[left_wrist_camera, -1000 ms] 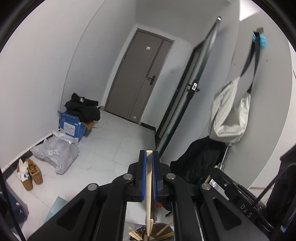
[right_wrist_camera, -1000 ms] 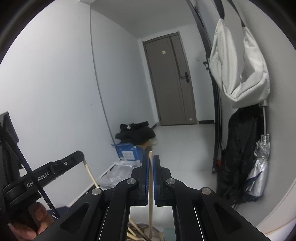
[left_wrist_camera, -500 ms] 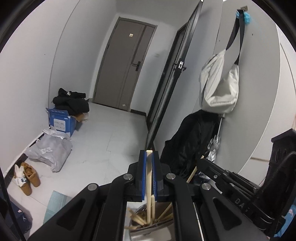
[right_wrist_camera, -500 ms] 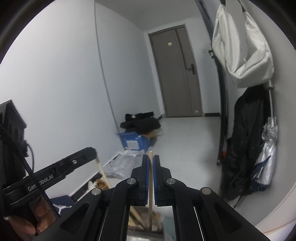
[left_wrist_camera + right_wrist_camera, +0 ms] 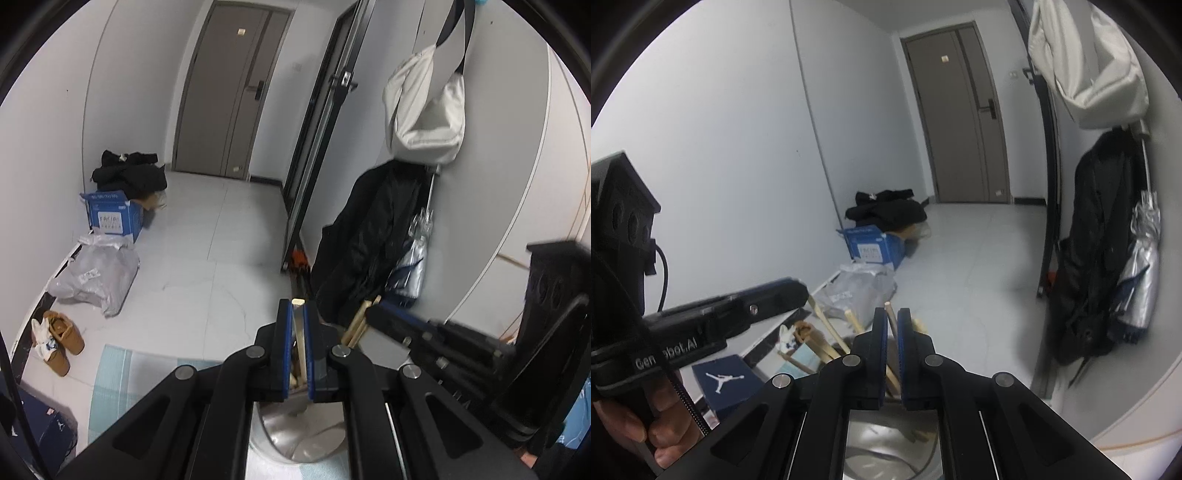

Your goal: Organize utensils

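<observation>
- Chopsticks (image 5: 827, 343) are already standing in the metal holder (image 5: 295, 435).
- Left tongs (image 5: 297, 347) and right tongs (image 5: 892, 354) are each gripping one more chopstick above it, awaiting release.

Pale wooden chopsticks (image 5: 300, 343), blue box (image 5: 112, 218)

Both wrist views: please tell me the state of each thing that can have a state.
Left tool: shut on a chopstick.
Right tool: shut on a wooden stick.
Metal holder: upright, sticks inside.
Grey door: closed.
Umbrella: folded.
Blue box: open.
</observation>
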### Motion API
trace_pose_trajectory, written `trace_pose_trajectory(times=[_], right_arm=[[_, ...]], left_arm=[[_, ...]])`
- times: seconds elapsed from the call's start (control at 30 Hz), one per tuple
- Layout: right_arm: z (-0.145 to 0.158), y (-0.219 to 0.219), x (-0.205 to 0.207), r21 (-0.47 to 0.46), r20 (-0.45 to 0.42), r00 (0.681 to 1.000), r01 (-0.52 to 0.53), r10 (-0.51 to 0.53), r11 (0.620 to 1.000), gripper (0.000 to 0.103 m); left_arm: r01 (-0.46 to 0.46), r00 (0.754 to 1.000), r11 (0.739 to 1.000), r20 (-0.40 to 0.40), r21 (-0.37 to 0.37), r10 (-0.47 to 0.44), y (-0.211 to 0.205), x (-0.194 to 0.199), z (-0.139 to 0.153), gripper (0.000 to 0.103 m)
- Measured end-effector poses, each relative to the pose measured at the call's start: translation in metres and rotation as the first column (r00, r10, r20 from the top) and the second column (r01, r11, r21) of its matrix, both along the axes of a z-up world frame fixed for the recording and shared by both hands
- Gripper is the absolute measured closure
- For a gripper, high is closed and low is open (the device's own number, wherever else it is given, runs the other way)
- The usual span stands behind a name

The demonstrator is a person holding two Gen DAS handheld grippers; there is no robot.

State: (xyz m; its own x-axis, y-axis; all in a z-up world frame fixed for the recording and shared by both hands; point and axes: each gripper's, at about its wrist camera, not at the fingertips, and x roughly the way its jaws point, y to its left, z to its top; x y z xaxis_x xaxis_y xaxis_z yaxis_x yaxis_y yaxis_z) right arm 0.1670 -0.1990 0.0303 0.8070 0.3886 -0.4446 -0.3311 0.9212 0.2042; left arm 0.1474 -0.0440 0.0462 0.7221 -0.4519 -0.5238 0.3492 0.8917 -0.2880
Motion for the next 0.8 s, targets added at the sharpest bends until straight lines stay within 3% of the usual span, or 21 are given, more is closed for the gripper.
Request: trace_pose_trajectory(times=[0.3,0.5,0.63,0.8], right_arm=[[-0.016,0.001,-0.002,0.006,-0.108,0.994,-0.009,0.01,1.0,0.099],[-0.009,-0.012,-0.024,0.039,-0.102,0.994,0.036,-0.032,0.999,0.095],[0.0,-0.02,-0.042,0.052,-0.087,0.994,0.072,-0.068,0.996,0.094],[0.019,-0.027,-0.07,0.084,-0.038,0.994,0.102,-0.099,0.991,0.068]], left_arm=[[0.011,1.0,1.0,-0.025,0.015,-0.01,0.004,-0.01,0.008,0.097],[-0.032,0.999,0.999,-0.003,0.03,0.032,0.012,-0.022,0.018,0.073],[-0.081,0.997,0.996,0.01,0.034,0.081,0.018,-0.034,0.027,0.05],[-0.149,0.987,0.988,0.071,0.037,0.146,0.024,-0.058,0.046,0.026]])
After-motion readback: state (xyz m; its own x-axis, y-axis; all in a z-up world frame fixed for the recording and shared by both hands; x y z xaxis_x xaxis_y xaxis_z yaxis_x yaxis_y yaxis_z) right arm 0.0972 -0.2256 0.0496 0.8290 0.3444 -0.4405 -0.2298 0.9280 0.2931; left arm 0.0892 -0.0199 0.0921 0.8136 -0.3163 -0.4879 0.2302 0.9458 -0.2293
